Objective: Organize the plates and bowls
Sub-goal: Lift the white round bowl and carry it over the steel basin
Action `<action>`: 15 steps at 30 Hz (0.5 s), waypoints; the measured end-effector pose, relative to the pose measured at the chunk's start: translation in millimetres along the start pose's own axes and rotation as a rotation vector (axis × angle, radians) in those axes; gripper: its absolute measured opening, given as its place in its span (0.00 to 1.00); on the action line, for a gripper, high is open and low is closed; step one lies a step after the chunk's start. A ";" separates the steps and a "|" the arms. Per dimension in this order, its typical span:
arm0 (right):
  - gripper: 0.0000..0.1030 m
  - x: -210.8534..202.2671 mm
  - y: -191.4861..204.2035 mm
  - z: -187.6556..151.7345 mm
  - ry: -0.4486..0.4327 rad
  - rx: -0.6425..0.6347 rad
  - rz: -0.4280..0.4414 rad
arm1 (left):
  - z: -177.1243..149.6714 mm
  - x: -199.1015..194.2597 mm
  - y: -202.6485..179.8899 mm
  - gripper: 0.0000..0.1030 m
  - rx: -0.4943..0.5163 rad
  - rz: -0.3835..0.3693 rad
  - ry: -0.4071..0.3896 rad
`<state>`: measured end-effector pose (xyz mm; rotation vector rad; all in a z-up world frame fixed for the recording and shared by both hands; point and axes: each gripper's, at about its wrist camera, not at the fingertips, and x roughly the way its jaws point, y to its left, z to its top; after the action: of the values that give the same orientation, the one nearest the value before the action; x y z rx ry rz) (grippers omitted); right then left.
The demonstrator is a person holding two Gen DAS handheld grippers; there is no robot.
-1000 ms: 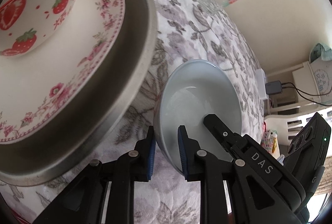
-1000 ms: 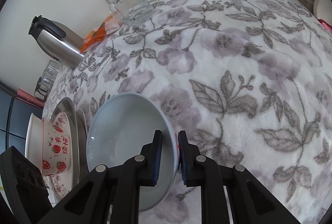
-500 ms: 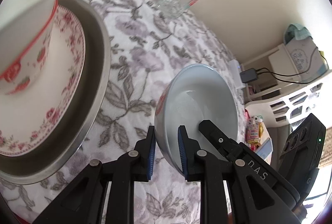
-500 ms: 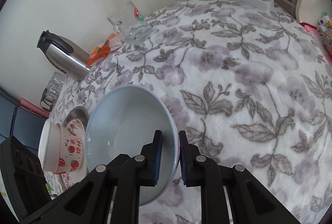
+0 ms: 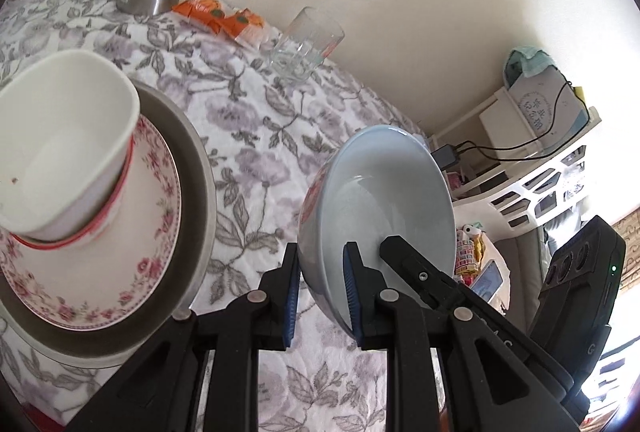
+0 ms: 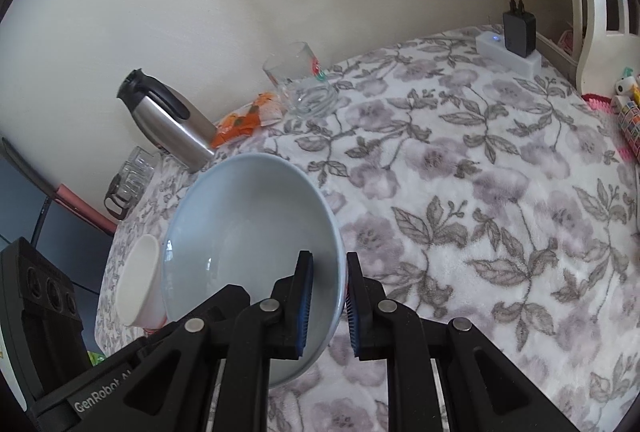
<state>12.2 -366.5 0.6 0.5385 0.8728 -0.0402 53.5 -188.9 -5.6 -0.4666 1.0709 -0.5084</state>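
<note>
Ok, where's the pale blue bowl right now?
The pale blue bowl is off the flowered cloth, gripped at opposite rims by the left gripper and right gripper, right of the stacked plate and cup.

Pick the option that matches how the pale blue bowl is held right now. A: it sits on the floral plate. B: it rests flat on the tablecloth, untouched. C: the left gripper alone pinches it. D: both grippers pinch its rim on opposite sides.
D: the left gripper and the right gripper each clamp the rim of the pale blue bowl, which hangs tilted above the tablecloth.
</note>
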 end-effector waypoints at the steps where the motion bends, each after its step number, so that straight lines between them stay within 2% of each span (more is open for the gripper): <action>1: 0.17 -2.6 3.4 -0.1 -0.005 -0.003 0.004 | 0.6 -4.1 0.1 0.21 0.005 -0.003 -0.004; 15: 0.17 -19.6 70.8 -2.1 -0.045 -0.075 0.071 | 26.9 -70.4 27.5 0.23 0.045 -0.008 -0.095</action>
<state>15.6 -307.7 44.6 0.4961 0.8072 0.0451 55.1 -121.8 38.4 -0.4516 0.9647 -0.5115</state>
